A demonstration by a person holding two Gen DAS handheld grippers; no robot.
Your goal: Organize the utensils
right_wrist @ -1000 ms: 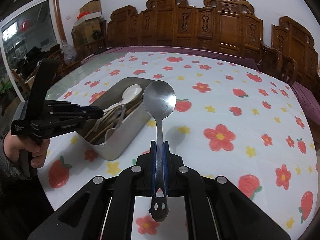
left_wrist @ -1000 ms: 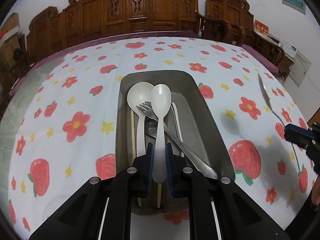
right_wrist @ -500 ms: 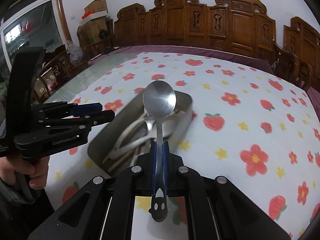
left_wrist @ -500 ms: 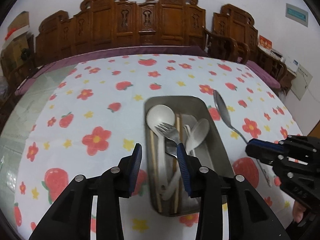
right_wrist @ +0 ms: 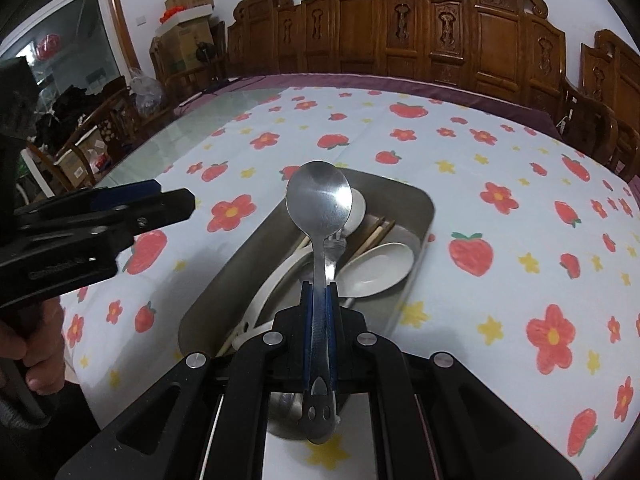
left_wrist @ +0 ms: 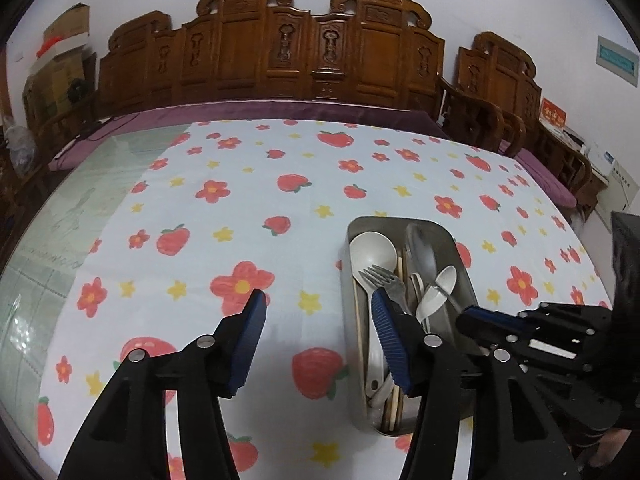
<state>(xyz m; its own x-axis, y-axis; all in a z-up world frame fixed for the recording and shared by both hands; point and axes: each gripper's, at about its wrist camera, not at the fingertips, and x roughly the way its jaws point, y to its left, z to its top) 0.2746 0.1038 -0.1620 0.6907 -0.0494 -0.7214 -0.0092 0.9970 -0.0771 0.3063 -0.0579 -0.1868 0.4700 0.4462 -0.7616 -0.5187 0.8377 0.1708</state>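
Note:
A steel tray (left_wrist: 460,252) (right_wrist: 416,200) holds two white plastic spoons (left_wrist: 372,250) (right_wrist: 380,266), a metal fork (left_wrist: 384,280) and wooden chopsticks (right_wrist: 374,236). My right gripper (right_wrist: 320,296) is shut on the handle of a metal spoon (right_wrist: 320,204), its bowl held above the tray. The metal spoon's bowl (left_wrist: 420,246) shows over the tray's far end in the left wrist view, with my right gripper (left_wrist: 472,314) beside it. My left gripper (left_wrist: 316,308) is open and empty, above the cloth just left of the tray; it appears at the left of the right wrist view (right_wrist: 160,198).
A white tablecloth (left_wrist: 240,208) with red strawberries and flowers covers the table. Bare green glass (left_wrist: 60,216) lies at its left. Carved wooden chairs (left_wrist: 280,52) line the far side. Cardboard boxes (right_wrist: 188,28) stand in the back corner.
My left gripper let go of the white spoon into the tray, opened wide and drew back to the left. My right gripper carried the metal spoon from the table's right to over the tray.

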